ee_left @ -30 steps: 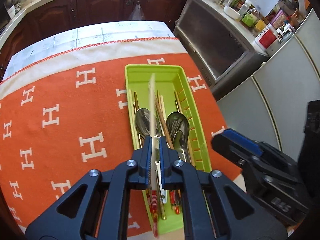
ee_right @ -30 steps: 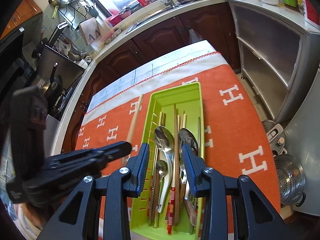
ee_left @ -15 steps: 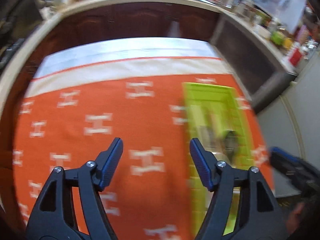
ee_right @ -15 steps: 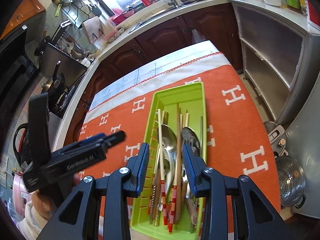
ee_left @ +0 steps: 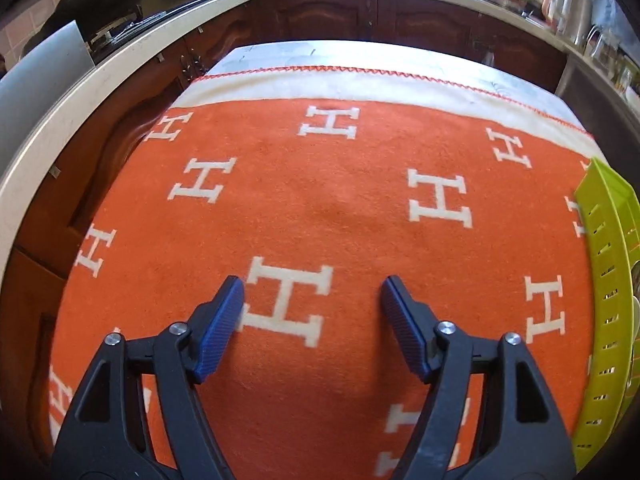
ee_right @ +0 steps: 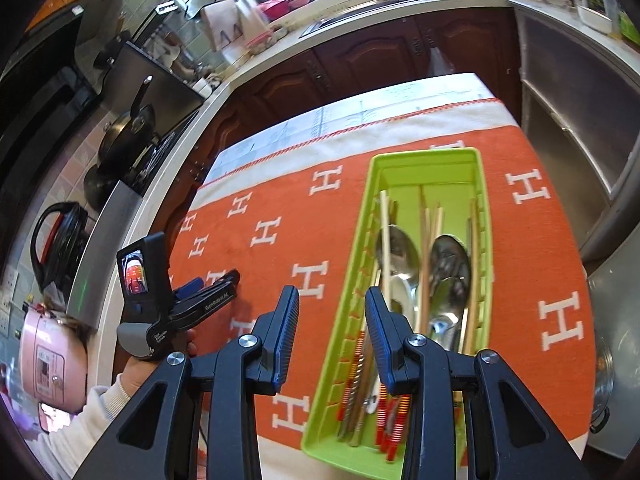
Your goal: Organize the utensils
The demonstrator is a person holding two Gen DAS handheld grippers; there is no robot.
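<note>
Kitchen setting: counter draped with an orange cloth (ee_left: pixel 340 208) patterned in white H letters, cream border with red stitching at the far edge.

Left gripper (ee_left: pixel 312 304): jaws opening, blue pads wide apart, nothing between them. It points down at bare cloth over a white H. In the right wrist view the same gripper (ee_right: pixel 224 280) sits low over the cloth, well to the left of the tray, held by a hand (ee_right: pixel 136 372) in a pale sleeve.

Right gripper (ee_right: pixel 332 308): jaws partly apart, nothing gripped. It hangs above the near left wall of the green tray (ee_right: pixel 428 160); the left pad is over the cloth, the right pad over the tray's inside.

Tray contents: two metal spoons (ee_right: pixel 448 264) bowls-up mid-tray, wooden chopsticks (ee_right: pixel 424 240) lying lengthwise, red-and-white striped chopstick ends (ee_right: pixel 388 416) at the near end. All utensils in view lie inside the tray. In the left wrist view only the slotted wall of the tray (ee_left: pixel 604 280) shows at the right edge.

Farther back: dark wood cabinets (ee_right: pixel 360 64), a sink with tap, a black pan (ee_right: pixel 124 136) on the hob at left.
</note>
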